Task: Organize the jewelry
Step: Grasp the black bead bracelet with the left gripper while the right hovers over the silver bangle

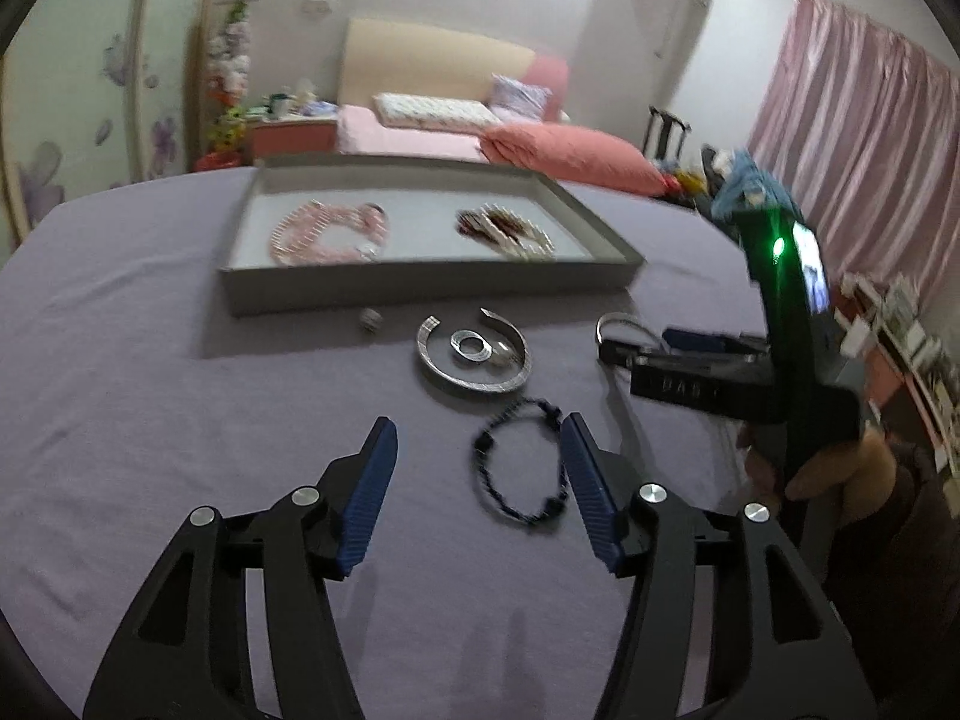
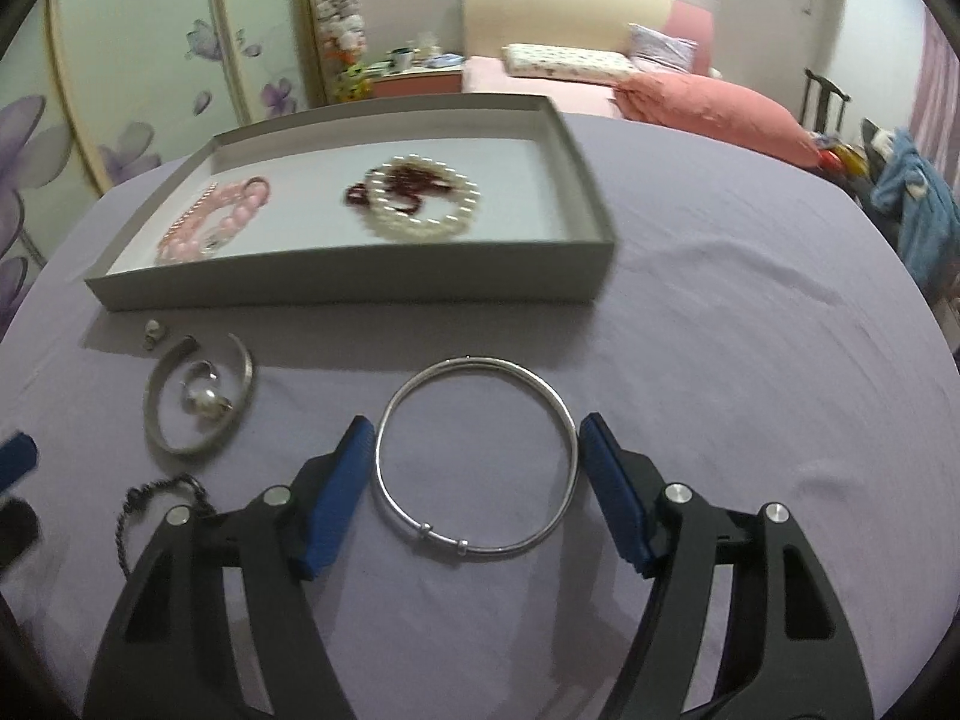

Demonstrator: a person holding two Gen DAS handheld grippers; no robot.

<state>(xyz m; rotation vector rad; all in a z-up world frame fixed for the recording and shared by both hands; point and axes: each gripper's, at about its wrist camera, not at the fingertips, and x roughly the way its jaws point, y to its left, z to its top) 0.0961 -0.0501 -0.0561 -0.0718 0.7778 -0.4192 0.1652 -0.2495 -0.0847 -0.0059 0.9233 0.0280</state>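
The right tool [image 2: 477,429] is standing wide apart around the silver bangle [image 2: 477,459], which is lying on the worktop [image 2: 750,360]. The left tool [image 1: 477,435] is also standing apart, beside the dark beaded bracelet [image 1: 521,461].

No legible text; only blurred marks on the right tool [image 1: 618,345].

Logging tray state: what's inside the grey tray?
Grey tray holds pink bead strands and a white pearl bracelet over dark red beads; its near-wall floor strip is hidden.
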